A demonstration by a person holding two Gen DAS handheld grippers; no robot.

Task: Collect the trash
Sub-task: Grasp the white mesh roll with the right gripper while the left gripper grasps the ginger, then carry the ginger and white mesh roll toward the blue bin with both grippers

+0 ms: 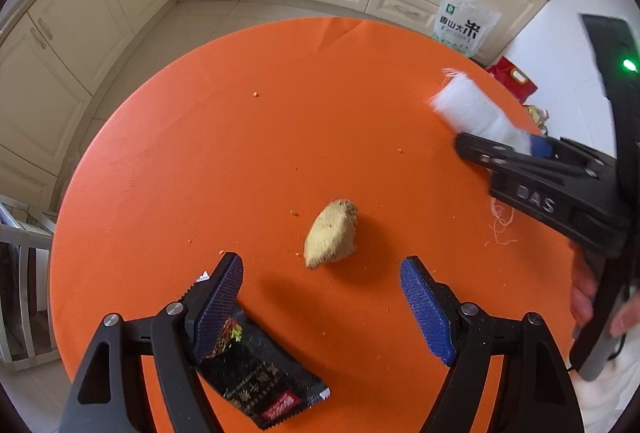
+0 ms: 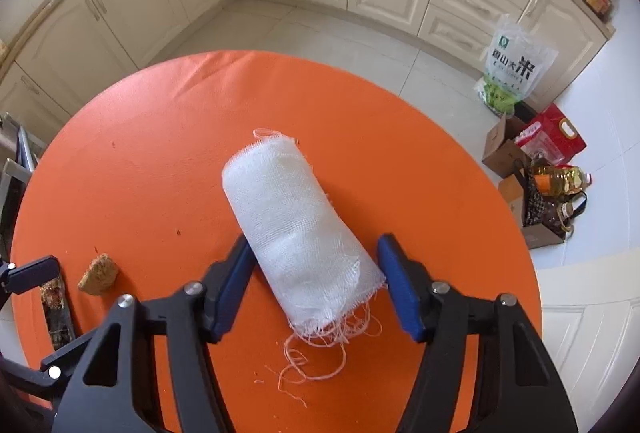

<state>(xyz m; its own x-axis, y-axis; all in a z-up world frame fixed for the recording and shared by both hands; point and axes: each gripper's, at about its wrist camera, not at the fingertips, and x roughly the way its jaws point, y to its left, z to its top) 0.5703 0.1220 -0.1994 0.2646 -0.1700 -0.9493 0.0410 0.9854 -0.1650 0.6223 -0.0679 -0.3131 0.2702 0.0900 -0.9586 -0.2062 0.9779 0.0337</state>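
Both tools gape: left [image 1: 322,275] over wrapper [image 1: 256,373], right [image 2: 316,253] straddling gauze roll [image 2: 296,229].

Black tool [image 1: 322,275], blue ribbed pads [image 1: 426,309]

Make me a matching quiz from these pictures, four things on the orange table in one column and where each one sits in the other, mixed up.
Things:
1. gauze roll
2. black snack wrapper
3. brown food lump
4. loose threads

Places:
A. ahead of the open left hand-held gripper
B. trailing from the roll's frayed near end
C. between the fingers of the right hand-held gripper
D. beside the left hand-held gripper's left finger

Pairs: 1-C, 2-D, 3-A, 4-B
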